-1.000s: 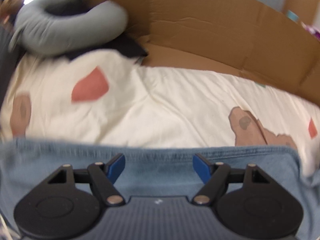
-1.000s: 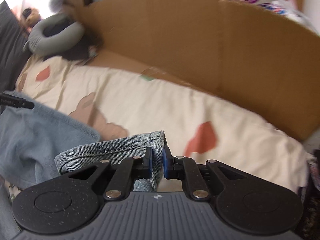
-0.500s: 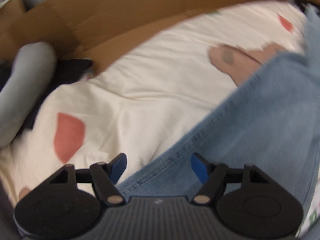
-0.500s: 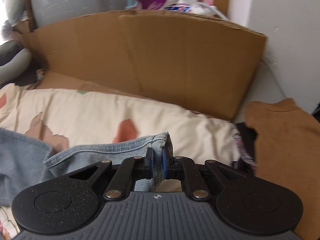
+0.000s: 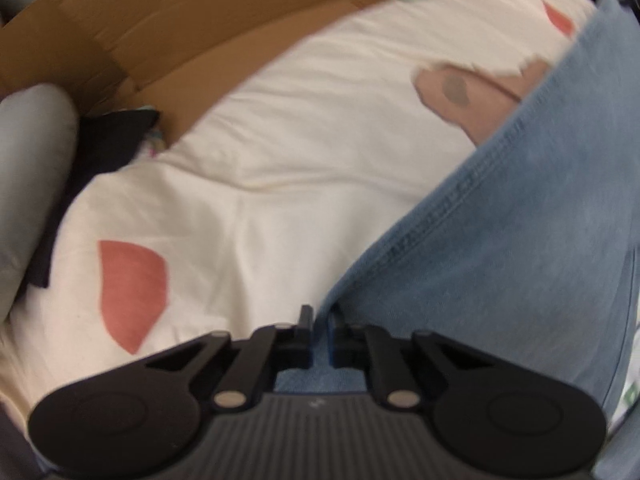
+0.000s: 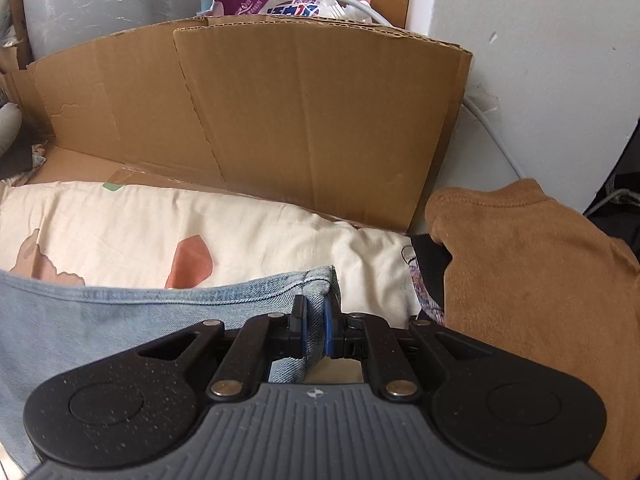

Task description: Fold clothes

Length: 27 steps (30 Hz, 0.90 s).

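With the left tongs (image 5: pixel 319 334) just closed on the hem of the denim garment (image 5: pixel 520 240) and the right tongs (image 6: pixel 315 330) pinching its corner above the bed cover (image 6: pixel 260 236), the thin left grip may slip if both hands pull apart

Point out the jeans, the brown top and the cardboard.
jeans (image 6: pixel 100 320): right wrist view, on the pale denim below the stitched hem.
brown top (image 6: pixel 532 280): right wrist view, on the middle of the fabric.
cardboard (image 6: pixel 300 120): right wrist view, on the upright panel's face.
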### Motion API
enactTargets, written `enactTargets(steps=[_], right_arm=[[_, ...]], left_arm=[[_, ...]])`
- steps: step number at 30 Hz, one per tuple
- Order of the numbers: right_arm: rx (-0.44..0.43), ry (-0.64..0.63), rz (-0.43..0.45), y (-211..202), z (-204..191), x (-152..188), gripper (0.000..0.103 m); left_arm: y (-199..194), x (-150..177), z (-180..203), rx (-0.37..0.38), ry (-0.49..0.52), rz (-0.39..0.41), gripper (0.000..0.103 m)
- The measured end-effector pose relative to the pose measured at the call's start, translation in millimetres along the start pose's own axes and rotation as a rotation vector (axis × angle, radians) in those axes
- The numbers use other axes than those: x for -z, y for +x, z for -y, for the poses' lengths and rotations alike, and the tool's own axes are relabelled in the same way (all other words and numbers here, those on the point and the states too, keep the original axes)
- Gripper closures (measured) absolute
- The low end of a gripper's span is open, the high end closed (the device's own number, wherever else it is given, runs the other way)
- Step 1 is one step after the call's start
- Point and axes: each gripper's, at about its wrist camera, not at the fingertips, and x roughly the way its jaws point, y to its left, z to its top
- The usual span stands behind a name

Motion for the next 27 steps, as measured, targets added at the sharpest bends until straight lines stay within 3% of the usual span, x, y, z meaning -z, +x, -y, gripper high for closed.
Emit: enactTargets(steps=[5,10,18,21,24,27], right_arm=[[0.038,-0.017,0.025,11.9,-5.9,-8.4,0.097],[0.066,-0.058,-0.01,36.3,-10.9,-10.9,0.097],[0.066,-0.062,-0.04,53.3,-10.6,-4.0,0.097],[0.062,-0.063,-0.043,54.0,-9.1,-5.0,0.097],[0.064,-0.063,-0.047,58.5,-7.3,-5.0,0.097],[0.068,-0.066,-0.052,61.0,-8.2,-4.8,0.097]], left_arm=[[6.7,-4.6,-2.1,-0.001,-0.014,-0.002,0.098],[14.4,-2.1,1.1,-0.035,0.064,-0.059,0.084],[-4.1,28.5,-34.9,-0.18,0.089,-0.169,0.072],[-10.7,44.1,-49.3,-0.194,0.056,-0.199,0.069],[-12.0,60.4,-55.5,-0.232,0.082,-0.235,0.058],[-5.8,71.8,-57.7,-0.231,0.08,-0.27,0.058]])
